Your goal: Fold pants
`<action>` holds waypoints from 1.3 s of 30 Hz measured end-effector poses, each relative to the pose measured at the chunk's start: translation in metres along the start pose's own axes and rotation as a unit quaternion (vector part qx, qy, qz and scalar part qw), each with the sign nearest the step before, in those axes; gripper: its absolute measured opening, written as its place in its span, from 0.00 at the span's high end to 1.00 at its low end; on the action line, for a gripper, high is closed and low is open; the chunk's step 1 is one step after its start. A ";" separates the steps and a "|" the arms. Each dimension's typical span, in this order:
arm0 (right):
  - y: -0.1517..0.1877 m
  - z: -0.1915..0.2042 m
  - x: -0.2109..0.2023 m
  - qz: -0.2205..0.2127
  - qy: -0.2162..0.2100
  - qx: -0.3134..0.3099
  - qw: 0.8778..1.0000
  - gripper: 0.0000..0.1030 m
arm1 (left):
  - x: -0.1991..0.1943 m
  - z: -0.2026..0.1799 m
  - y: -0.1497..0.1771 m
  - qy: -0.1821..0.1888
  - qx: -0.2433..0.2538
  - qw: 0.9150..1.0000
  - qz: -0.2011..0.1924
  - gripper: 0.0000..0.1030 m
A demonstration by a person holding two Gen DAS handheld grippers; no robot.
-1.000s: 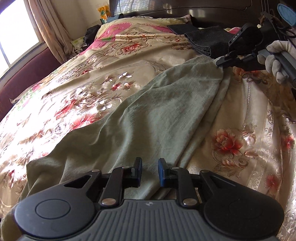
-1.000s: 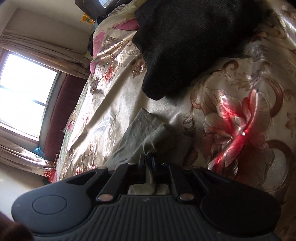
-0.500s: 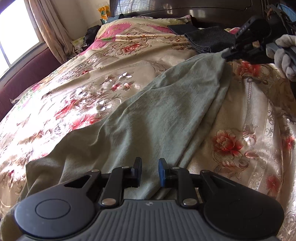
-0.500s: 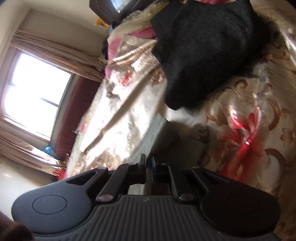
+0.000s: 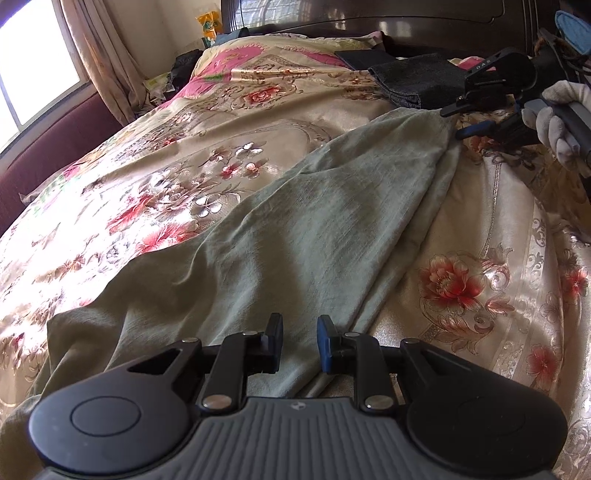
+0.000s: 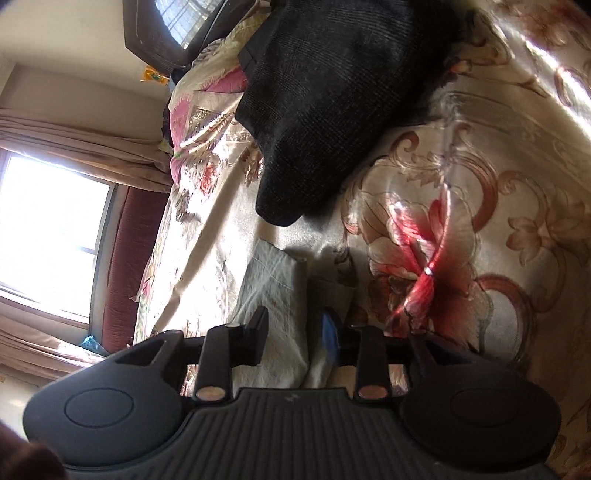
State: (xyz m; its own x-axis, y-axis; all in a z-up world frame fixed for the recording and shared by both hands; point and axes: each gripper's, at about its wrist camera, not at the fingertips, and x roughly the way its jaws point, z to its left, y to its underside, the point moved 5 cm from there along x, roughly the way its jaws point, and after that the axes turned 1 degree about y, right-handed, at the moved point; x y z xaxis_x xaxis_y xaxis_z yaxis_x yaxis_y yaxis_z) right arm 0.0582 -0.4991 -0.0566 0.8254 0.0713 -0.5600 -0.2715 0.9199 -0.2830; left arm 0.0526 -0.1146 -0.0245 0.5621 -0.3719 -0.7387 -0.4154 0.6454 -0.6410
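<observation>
Grey-green pants (image 5: 303,229) lie stretched along the floral bedspread (image 5: 166,177), running from near my left gripper to the far right. My left gripper (image 5: 299,341) is open, hovering just above the near end of the pants. My right gripper (image 5: 454,123) is at the far end of the pants, held by a gloved hand, with its jaws apart. In the right wrist view the right gripper (image 6: 295,332) is open, and the pants' end (image 6: 273,291) lies flat between and under its fingers.
Folded dark jeans (image 5: 413,83) lie just beyond the pants' far end; in the right wrist view they show as a black mass (image 6: 332,110). A dark wooden headboard (image 5: 406,26) stands at the back. A window and curtain (image 5: 92,55) are on the left.
My right gripper was shut on the pants' far end, pulled it farther up the bed, and has now opened, leaving that end flat. My left gripper has stayed open and still.
</observation>
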 end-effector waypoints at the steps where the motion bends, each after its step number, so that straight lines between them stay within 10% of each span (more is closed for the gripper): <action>1: -0.001 0.003 0.001 -0.005 0.005 -0.011 1.000 0.68 | 0.000 -0.001 0.000 -0.002 0.003 1.000 0.000 0.64; 4: -0.001 0.013 0.007 -0.004 0.007 -0.035 0.999 0.73 | 0.001 -0.001 0.000 -0.001 0.003 1.000 0.000 0.64; 6: -0.002 0.019 0.009 0.000 -0.002 -0.038 0.999 0.97 | 0.001 -0.001 0.000 -0.001 0.002 1.000 0.000 0.64; 39: 0.013 -0.011 0.024 0.087 -0.009 -0.007 0.996 0.74 | -0.003 -0.004 0.001 -0.003 0.012 1.000 -0.004 0.58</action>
State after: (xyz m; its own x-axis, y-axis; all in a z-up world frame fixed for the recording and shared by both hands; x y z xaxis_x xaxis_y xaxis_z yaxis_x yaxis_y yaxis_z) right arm 0.0694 -0.4895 -0.0827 0.7742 0.2352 -0.5876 -0.4167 0.8882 -0.1936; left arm 0.0477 -0.1148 -0.0238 0.5695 -0.3737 -0.7321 -0.3933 0.6581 -0.6420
